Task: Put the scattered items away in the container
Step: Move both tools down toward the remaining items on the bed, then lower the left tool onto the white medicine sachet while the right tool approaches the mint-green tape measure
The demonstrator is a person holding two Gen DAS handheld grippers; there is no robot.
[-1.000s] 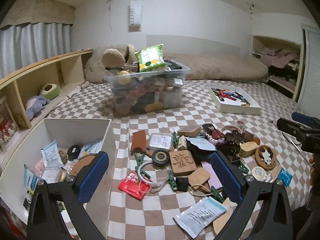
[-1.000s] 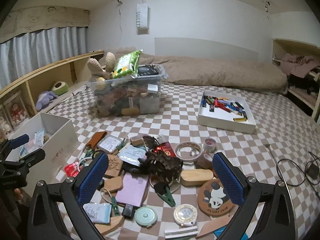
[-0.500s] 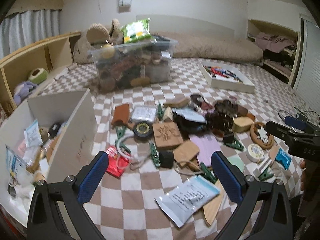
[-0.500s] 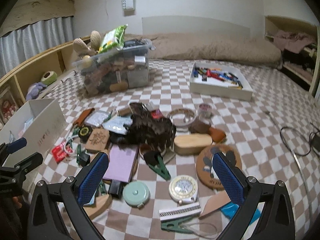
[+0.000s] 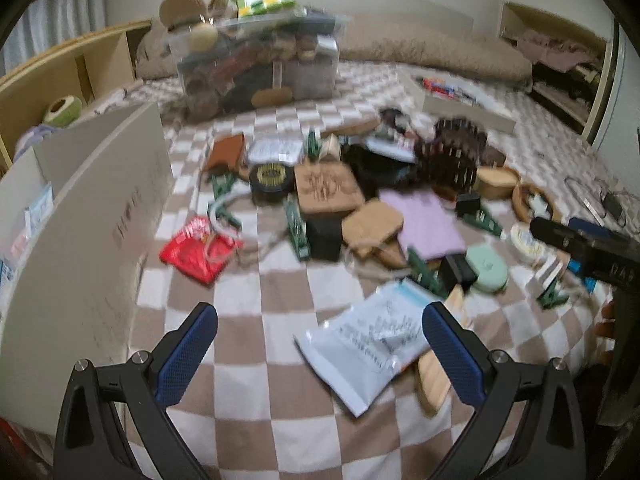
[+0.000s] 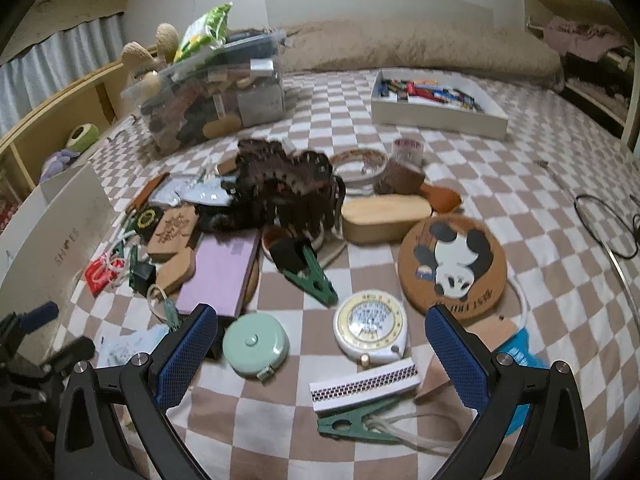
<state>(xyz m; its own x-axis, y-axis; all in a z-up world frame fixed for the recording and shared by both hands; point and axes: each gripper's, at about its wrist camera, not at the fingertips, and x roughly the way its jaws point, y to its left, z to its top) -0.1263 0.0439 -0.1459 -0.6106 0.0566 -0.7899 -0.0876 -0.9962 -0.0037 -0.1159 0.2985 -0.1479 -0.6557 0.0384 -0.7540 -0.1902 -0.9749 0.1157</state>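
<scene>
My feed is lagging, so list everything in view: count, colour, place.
panda coaster: 1, brown, right of pile
tape measure: 1, mint green, near front
round gauge: 1, white, beside tape measure
purple notebook: 1, lilac, pile centre
red packet: 1, red, beside white box
white pouch: 1, white-blue, front
white box: 1, left of pile
clear bin: 1, full, behind pile
white tray: 1, back right
left tongs: open
right tongs: open
</scene>
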